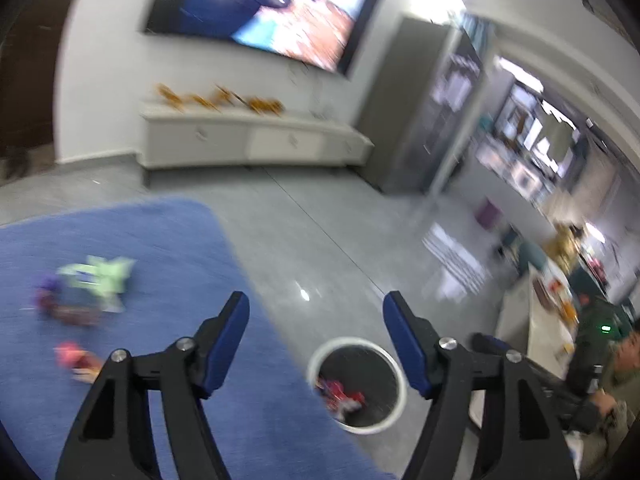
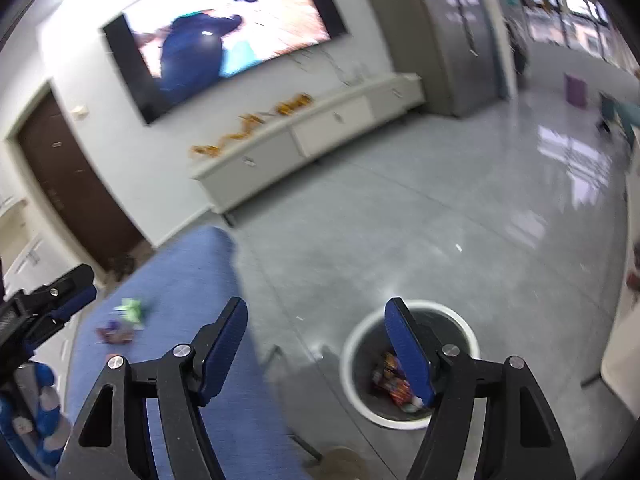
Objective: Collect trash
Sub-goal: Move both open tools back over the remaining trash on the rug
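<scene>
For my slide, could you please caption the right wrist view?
Open right hand-held gripper above round white-rimmed trash bin holding colourful wrappers.

Both wrist cameras look down from well above the floor toward the wall screen (image 1: 264,12) — sharing the blue rug (image 1: 120,240) and white-rimmed bin (image 2: 410,364).

The rug (image 1: 120,240) lies on the floor at the left, and the trash bin (image 1: 357,384) stands on the floor (image 1: 340,232) just right of the rug's near edge. Wrappers (image 1: 340,394) lie in the bin. More wrappers (image 1: 92,280) lie on the rug, well left of the bin. Far behind, a low cabinet (image 1: 256,140) stands against the wall, under the screen (image 1: 264,8). A door (image 2: 76,184) is left of the cabinet.
</scene>
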Motion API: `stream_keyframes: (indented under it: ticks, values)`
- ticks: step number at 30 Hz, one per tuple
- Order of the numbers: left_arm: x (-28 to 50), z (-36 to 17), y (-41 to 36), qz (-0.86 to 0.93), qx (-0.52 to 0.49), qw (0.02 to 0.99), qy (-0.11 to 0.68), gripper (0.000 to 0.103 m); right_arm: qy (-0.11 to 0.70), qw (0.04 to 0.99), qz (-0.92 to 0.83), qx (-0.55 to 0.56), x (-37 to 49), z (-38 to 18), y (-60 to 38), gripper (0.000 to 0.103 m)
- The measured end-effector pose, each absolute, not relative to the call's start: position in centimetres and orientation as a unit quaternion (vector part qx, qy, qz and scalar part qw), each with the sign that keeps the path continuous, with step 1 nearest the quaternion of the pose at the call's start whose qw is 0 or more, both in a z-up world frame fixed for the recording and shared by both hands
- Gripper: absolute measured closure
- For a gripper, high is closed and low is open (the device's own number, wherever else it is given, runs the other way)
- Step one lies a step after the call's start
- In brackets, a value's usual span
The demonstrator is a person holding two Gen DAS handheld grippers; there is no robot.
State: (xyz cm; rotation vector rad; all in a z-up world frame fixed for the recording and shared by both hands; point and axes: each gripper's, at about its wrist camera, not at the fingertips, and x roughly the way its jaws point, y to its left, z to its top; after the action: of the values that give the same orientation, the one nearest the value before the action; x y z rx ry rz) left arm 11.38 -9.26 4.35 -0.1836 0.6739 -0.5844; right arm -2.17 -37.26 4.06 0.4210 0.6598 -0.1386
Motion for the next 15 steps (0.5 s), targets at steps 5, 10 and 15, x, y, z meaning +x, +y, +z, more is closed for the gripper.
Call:
stream_keyframes:
  ticks: [5,10,15]
  values:
    - [9.7,6.7,1.2,-0.2,-0.123,0.93,0.284,0.035,0.287,0.942,-0.008,0.175,-2.6,8.0,-32.3,0.03]
    - [8.0,8.9,11.2,-0.124,-0.153,0.95,0.243,0.035,0.269,0.95,0.038,0.156,-2.3,9.9,-28.7,0.029]
    - [6.9,9.7,18.7,-0.07,-0.181,0.956,0.22,0.035,0.263,0.951,0.064,0.148,-1.2,10.7,-27.0,0.028]
